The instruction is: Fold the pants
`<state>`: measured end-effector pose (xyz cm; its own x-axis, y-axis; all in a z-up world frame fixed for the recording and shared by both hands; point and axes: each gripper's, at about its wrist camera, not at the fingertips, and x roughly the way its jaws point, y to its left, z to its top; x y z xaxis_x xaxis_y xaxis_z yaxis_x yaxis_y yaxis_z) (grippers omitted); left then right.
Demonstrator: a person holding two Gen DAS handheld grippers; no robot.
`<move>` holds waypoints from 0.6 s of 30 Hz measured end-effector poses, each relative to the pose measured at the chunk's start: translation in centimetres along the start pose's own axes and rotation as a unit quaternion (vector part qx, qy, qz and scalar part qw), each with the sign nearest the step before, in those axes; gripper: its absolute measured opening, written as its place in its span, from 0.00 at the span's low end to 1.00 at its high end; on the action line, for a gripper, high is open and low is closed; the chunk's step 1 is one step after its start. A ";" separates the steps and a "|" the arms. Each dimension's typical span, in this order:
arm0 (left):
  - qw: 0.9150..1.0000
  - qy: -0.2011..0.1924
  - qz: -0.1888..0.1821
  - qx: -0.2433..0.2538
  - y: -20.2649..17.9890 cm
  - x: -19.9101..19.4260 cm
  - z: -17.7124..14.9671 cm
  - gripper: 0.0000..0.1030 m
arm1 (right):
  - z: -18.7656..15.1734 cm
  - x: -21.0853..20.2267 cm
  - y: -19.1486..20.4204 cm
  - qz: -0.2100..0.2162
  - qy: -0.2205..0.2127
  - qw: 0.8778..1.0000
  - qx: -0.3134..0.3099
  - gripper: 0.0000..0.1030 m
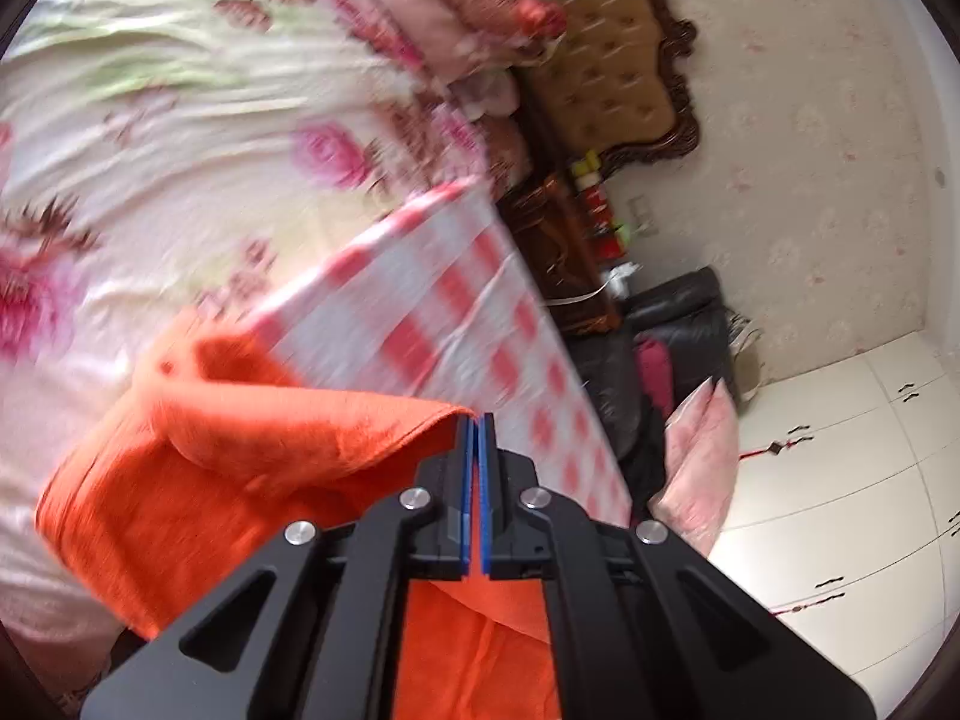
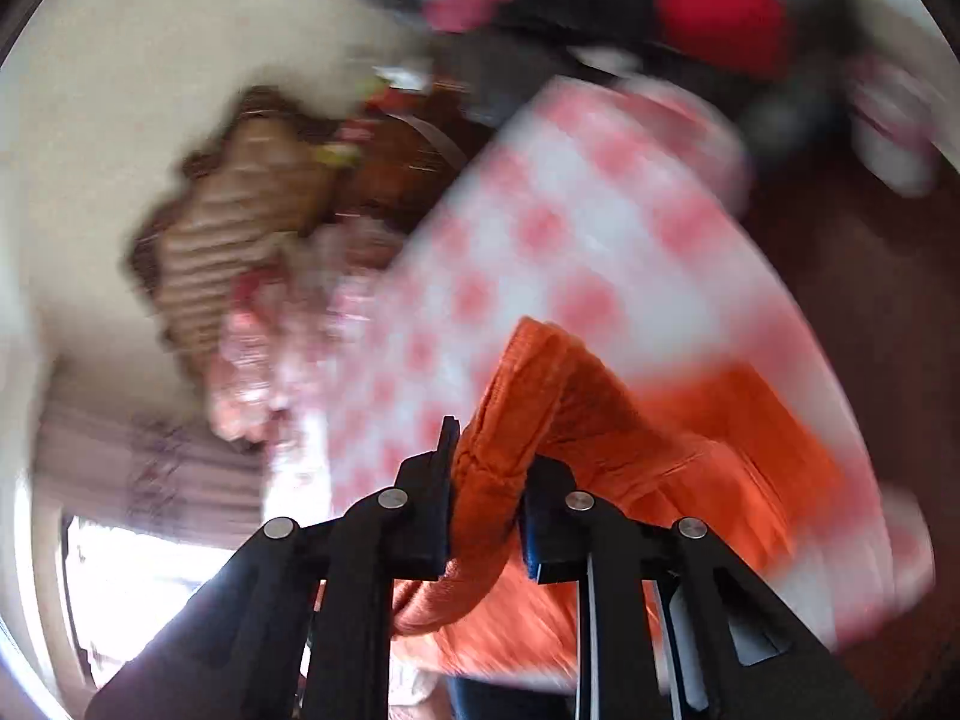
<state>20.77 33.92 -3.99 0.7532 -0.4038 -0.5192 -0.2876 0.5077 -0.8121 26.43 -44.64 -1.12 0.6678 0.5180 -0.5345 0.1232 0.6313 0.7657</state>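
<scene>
The orange pants (image 1: 240, 456) hang lifted above the bed, over the red-and-white checked sheet (image 1: 456, 312). My left gripper (image 1: 478, 426) is shut on a thin edge of the pants, with more orange cloth below its fingers. In the right wrist view my right gripper (image 2: 486, 468) is shut on a thick rolled band of the orange pants (image 2: 630, 438), which bunches between the fingers and trails down to the right. Both views are blurred by motion.
A floral quilt (image 1: 180, 138) and pillows (image 1: 432, 18) cover the bed. A tufted headboard (image 1: 606, 60), a dark nightstand with bottles (image 1: 576, 222), a black chair with clothes (image 1: 678, 330) and white cabinets (image 1: 840, 480) stand to the right. A bright window (image 2: 138, 570) shows at lower left.
</scene>
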 end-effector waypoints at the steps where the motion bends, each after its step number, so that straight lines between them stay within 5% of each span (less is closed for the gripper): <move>1: 1.000 -0.008 -0.010 0.012 -1.5 -0.7 0.2 0.01 | 0.6 -0.5 0.6 0.001 -0.023 1.000 -0.021 0.18; 3: 0.999 -0.019 -0.016 0.042 -3.0 -2.4 -1.0 0.01 | 0.1 -0.9 -0.4 0.027 -0.025 0.999 -0.027 0.18; 5: 0.998 -0.011 -0.020 0.054 -2.4 -3.6 -3.2 0.01 | -1.4 -0.5 -2.6 0.003 -0.006 1.000 -0.026 0.18; 12: 0.997 0.066 0.040 0.007 9.7 -2.8 -13.2 0.01 | -7.5 2.5 -14.9 -0.111 0.094 0.989 0.022 0.18; 18: 0.998 0.052 0.045 -0.010 11.9 -3.5 -15.1 0.01 | -8.3 1.9 -14.4 -0.115 0.100 0.988 -0.005 0.17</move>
<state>5.73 29.89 -15.86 0.6579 -0.4346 -0.6151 -0.3643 0.5312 -0.7649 19.83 -47.96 -16.08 0.4643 0.4639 -0.7545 0.2470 0.7502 0.6133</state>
